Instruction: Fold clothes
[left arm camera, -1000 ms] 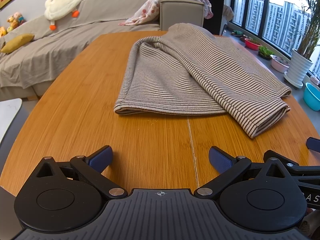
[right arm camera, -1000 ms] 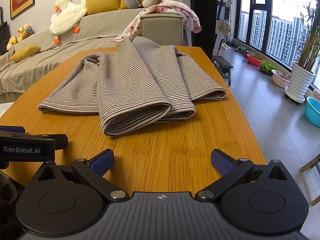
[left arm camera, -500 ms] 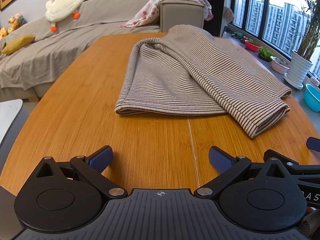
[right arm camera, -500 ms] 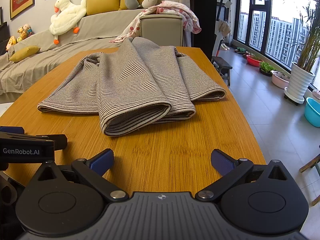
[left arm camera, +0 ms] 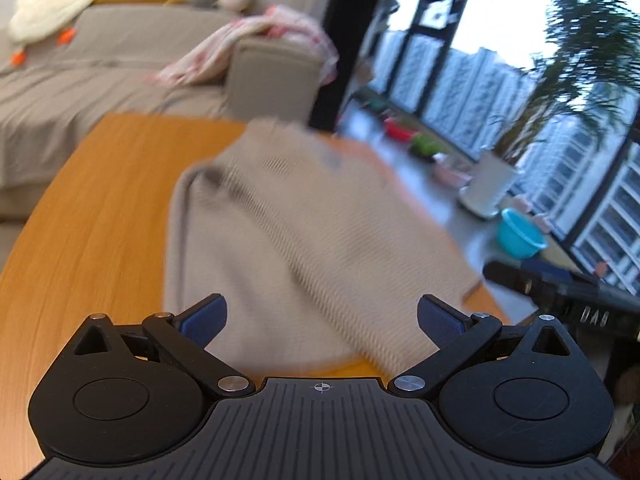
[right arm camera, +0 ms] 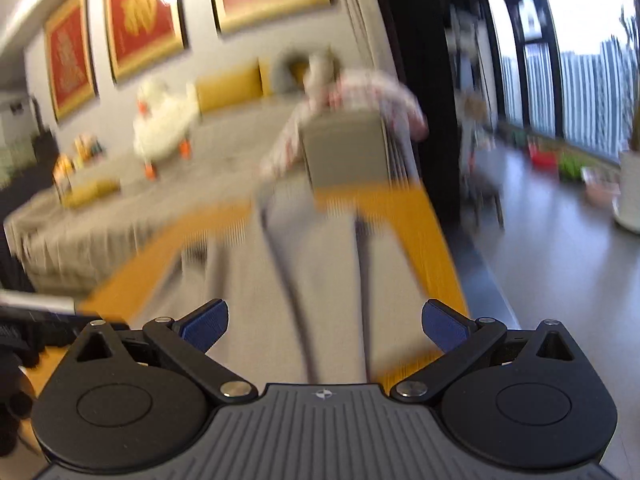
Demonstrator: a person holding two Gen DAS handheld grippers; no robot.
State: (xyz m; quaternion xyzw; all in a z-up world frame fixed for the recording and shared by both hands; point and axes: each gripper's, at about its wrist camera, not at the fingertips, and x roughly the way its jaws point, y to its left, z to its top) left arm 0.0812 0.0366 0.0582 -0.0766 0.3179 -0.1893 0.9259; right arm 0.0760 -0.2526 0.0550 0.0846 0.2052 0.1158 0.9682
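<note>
Motion blur smeared both wrist views, leaving little sharp beyond the tools themselves. In the left view, a white plush duck (left arm camera: 44, 12) lay cut off at the upper-left corner on a grey sofa (left arm camera: 80, 80), its shape soft and partly out of frame. The left gripper (left arm camera: 322, 318) hung with its blue pads (left arm camera: 204, 318) spread wide, clasping nothing, above the near edge of the folded sweater (left arm camera: 288, 240), which lay on the orange-brown table (left arm camera: 92, 208); the stripes of the knit showed only in patches and its hems ran together. Right of it, a white planter (left arm camera: 488, 184) and a teal bowl (left arm camera: 520, 234) stood on the floor by the windows, and the dark body of the right gripper (left arm camera: 568, 300) poked in from the edge, its tips hidden. In the right view, that gripper's own pads were likewise wide apart and empty over the cloth, whose folds read only as dark streaks. Red framed pictures (right arm camera: 140, 12) hung on the wall behind, their designs too blurred to make out.
</note>
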